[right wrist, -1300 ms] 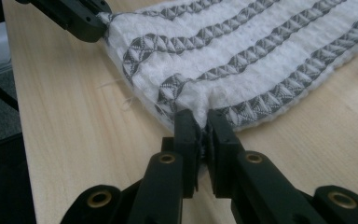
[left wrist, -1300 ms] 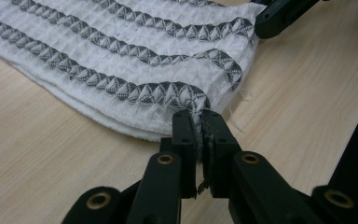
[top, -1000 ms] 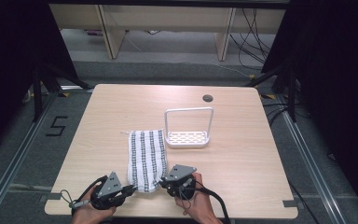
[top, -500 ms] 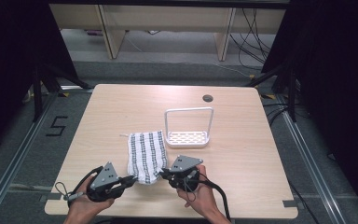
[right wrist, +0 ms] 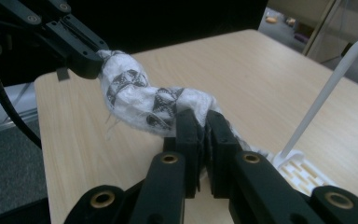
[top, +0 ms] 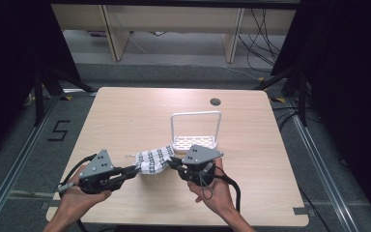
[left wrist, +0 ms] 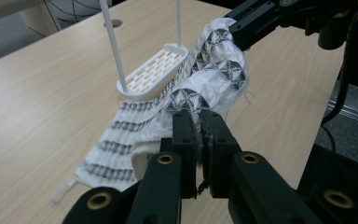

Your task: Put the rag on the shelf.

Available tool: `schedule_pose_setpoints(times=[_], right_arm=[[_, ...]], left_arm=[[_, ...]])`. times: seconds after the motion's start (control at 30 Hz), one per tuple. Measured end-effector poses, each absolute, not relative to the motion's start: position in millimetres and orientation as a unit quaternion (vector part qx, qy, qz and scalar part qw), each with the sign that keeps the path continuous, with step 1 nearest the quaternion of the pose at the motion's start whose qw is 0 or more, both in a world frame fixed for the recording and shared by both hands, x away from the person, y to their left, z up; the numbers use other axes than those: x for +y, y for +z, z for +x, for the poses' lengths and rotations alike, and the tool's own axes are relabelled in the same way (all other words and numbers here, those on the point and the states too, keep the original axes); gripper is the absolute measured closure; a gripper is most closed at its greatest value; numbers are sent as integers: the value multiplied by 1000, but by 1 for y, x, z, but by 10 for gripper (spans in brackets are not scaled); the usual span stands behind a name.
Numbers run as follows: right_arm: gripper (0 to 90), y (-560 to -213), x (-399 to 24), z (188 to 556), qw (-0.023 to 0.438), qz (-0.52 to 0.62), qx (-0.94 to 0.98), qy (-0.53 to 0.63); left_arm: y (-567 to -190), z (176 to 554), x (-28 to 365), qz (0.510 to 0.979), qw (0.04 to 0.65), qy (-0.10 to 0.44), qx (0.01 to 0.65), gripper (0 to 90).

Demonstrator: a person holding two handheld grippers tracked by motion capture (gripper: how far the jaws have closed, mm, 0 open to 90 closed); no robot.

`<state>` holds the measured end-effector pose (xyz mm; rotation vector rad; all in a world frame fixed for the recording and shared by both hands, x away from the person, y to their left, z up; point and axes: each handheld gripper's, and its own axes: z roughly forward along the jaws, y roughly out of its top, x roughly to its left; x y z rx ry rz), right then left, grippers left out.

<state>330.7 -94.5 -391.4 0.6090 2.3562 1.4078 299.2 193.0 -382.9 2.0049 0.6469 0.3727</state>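
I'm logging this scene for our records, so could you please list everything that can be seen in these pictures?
cloth: one, white with dark woven bands, bunched and lifted between the two grippers, its far end trailing down to the table near the rack
rack: one, white, slotted base with a tall hoop handle, upright at the table's middle
table: one, light wood, with a dark round port near its far edge
floor marking: one, black figure on the grey floor left of the table
left gripper: one, black with a grey plate, shut on the cloth's near left corner
right gripper: one, black with a grey plate, shut on the cloth's near right corner
hands: two, one holding each gripper
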Motion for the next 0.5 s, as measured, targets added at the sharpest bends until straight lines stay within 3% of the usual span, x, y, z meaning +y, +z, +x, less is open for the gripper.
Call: schedule_pose_setpoints(times=[0.5], right_arm=[[861, -330, -131, 306, 201, 210, 789, 542]], left_arm=[[-322, 301, 167, 813, 520, 150, 213, 844]])
